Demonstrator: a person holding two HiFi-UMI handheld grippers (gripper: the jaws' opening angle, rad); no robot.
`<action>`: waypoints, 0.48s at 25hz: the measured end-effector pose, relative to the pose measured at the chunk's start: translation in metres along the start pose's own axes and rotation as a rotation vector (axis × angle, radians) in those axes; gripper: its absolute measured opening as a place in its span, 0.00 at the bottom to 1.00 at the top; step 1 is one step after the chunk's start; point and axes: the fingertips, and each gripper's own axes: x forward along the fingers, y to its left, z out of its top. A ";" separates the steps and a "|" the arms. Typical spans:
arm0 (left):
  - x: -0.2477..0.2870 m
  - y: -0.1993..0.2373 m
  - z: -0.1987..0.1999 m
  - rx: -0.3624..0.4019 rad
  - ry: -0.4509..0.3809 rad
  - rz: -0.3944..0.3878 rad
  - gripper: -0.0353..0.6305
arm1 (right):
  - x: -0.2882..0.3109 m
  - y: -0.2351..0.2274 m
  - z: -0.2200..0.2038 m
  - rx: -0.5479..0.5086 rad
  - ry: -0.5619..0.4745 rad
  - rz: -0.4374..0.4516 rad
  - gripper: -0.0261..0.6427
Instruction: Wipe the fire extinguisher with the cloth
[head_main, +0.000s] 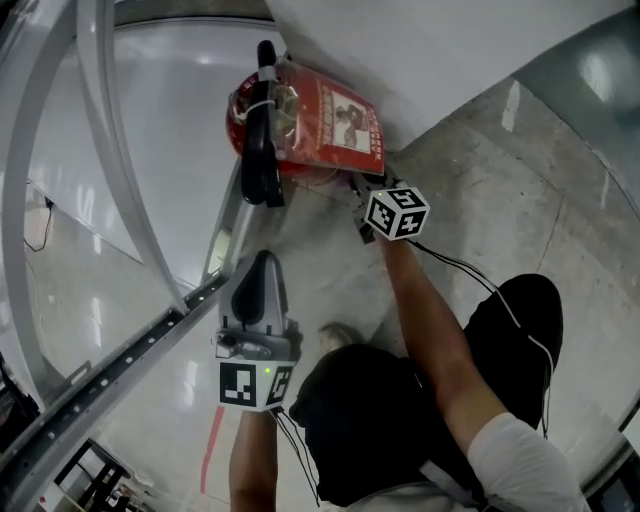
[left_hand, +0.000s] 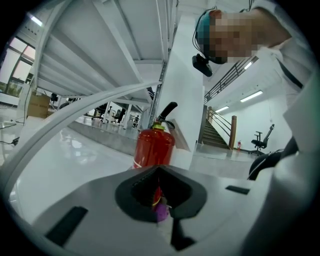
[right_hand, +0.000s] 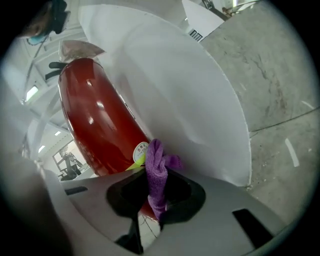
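The red fire extinguisher (head_main: 318, 125) stands against a white wall, its black handle and hose (head_main: 262, 150) toward me. My right gripper (head_main: 362, 200) is at its lower right side. In the right gripper view that gripper (right_hand: 156, 192) is shut on a purple cloth (right_hand: 157, 172), and the cloth's bunched top touches the red cylinder (right_hand: 100, 125) beside a small round label. My left gripper (head_main: 262, 265) points at the extinguisher from a short way off, apart from it. In the left gripper view its jaws (left_hand: 159, 192) are shut, and the extinguisher (left_hand: 154, 145) stands upright ahead.
A white curved wall (right_hand: 190, 90) stands directly behind the extinguisher. Curved white rails (head_main: 110, 180) and a metal track (head_main: 120, 360) run along the left. Grey concrete floor (head_main: 500, 200) lies to the right, where the person's knee (head_main: 525, 320) rests.
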 end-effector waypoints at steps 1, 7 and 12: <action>0.000 0.000 0.000 -0.003 -0.001 0.000 0.06 | -0.002 0.001 0.002 0.002 -0.005 0.011 0.13; 0.008 -0.005 -0.001 -0.018 -0.009 -0.002 0.06 | -0.012 0.016 0.013 0.006 -0.025 0.055 0.13; 0.011 -0.005 0.003 -0.010 -0.017 0.009 0.06 | -0.021 0.031 0.024 -0.005 -0.038 0.077 0.13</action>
